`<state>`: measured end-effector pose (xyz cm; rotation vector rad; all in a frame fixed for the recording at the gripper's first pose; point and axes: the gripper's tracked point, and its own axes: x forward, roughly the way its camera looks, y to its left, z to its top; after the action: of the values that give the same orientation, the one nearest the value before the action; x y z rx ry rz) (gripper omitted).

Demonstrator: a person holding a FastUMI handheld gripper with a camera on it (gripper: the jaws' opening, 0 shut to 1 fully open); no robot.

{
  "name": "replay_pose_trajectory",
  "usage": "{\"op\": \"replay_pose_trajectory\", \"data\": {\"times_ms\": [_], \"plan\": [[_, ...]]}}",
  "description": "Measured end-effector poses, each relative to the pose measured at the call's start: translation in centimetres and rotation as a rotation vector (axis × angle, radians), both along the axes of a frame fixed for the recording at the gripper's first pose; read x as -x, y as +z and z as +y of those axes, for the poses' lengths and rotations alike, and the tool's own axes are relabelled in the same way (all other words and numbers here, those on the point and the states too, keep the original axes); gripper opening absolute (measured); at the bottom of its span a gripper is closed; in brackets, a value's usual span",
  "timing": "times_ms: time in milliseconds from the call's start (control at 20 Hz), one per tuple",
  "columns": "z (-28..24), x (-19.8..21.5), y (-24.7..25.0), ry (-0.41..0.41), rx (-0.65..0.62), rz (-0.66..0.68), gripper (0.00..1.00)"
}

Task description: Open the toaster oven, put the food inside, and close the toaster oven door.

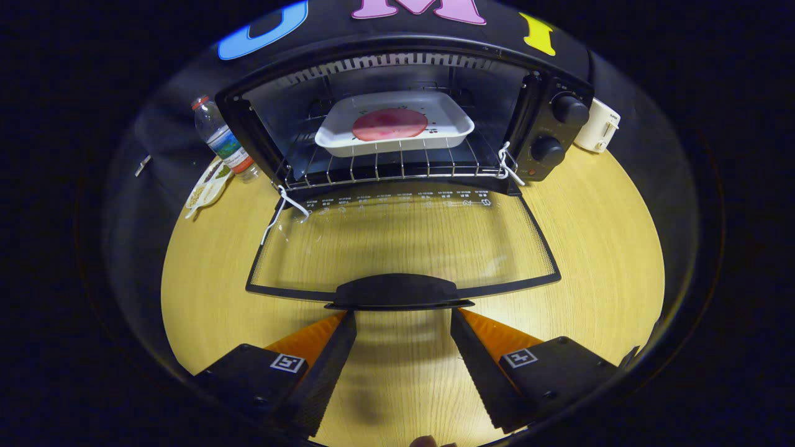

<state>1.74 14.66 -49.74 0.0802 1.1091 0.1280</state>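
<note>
Light wooden tabletop carries a black toaster oven at 12 o'clock from the gripper, mouth facing it. Glass door folded flat, handle just ahead of the spread, empty fingers. White tray with a pink food slice sits on the rack, long axis crosswise. Water bottle at 10 o'clock.

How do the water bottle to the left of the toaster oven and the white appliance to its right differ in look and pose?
The water bottle is clear, with a red cap and a colourful label; the white appliance is opaque and plain white. The bottle is tall and slim; the appliance is squat and boxy. Both stand on the wooden table beside the toaster oven, far beyond the open gripper, whose fingers sit at the door handle.
</note>
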Motion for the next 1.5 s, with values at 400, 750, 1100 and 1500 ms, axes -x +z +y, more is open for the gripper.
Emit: {"op": "replay_pose_trajectory", "data": {"times_ms": [400, 750, 1100, 1500], "plan": [[-0.1, -0.4, 5.3, 0.006, -0.029, -0.153, 0.99], [-0.4, -3.0, 11.9, 0.018, -0.036, -0.370, 0.99], [-2.5, -3.5, 20.5, -0.008, -0.060, -0.562, 0.99], [-7.7, -1.9, 32.1, -0.020, -0.082, -0.785, 0.99]]}}
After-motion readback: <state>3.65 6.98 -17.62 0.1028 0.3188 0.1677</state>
